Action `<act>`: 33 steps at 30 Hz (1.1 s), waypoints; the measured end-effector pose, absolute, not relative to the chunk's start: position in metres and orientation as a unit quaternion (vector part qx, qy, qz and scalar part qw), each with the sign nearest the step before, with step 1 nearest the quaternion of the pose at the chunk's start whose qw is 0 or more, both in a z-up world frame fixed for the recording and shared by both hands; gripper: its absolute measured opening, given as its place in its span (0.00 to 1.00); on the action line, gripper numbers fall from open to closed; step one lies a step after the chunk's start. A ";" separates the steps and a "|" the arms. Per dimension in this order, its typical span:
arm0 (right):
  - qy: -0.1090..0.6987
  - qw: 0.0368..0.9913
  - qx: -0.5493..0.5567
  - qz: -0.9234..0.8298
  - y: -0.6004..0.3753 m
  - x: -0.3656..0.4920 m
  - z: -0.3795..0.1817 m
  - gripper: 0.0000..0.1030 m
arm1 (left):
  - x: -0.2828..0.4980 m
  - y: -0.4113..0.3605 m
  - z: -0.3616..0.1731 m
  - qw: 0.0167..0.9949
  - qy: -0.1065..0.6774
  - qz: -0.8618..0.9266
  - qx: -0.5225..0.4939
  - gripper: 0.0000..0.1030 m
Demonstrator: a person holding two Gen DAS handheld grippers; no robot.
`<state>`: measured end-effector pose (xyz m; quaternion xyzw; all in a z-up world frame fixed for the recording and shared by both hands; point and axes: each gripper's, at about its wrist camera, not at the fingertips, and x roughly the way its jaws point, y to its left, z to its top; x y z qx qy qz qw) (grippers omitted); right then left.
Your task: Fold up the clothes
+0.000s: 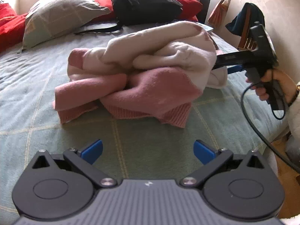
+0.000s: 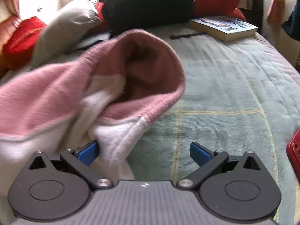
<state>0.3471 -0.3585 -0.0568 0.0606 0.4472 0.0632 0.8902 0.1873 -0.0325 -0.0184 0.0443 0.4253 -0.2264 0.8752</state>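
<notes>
The sweater (image 1: pixel 138 71), pink and cream, lies crumpled in a heap near the middle of the bed (image 1: pixel 37 86), nothing about it folded yet. In the left wrist view its bulk runs roughly crosswise to the camera: ribbed pink hems and a sleeve spill toward the near left, and the cream part mounds up on the right.

The left gripper (image 1: pixel 148 151) hovers over bare quilt short of that heap, its blue pads wide apart and holding nothing; the ribbed hem sits straight ahead of it, a clear stretch of quilt between them.

On the right side of the heap the right gripper (image 2: pixel 143 151) is already in the cloth. Its jaws stand apart too, with a cream fold lying across the left pad (image 2: pixel 88 152) and into the gap, while the right pad is clear over the quilt (so the fabric is between the fingers but not pinched). The left wrist view shows the same tool pushed in from the right, a hand (image 1: pixel 271 86) on its grip.

So the right hand is the nearer one, judged ready to close on the cream edge. The left must travel forward to the pink hem before the garment can be spread flat.

A book (image 2: pixel 225 27) lies far up the bed, well apart.
</notes>
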 end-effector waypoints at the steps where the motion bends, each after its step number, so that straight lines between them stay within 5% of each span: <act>1: 0.455 0.887 0.060 0.055 -0.358 0.350 -0.060 1.00 | 0.187 -0.034 -0.019 0.875 0.425 -0.226 0.047 0.99; 9: 0.490 0.869 0.042 0.049 -0.365 0.336 -0.065 1.00 | 0.188 -0.044 -0.025 0.870 0.432 -0.231 0.055 0.99; 33: 0.425 0.903 0.008 -0.066 -0.395 0.350 -0.062 1.00 | 0.183 -0.073 -0.028 0.860 0.434 -0.252 0.089 0.99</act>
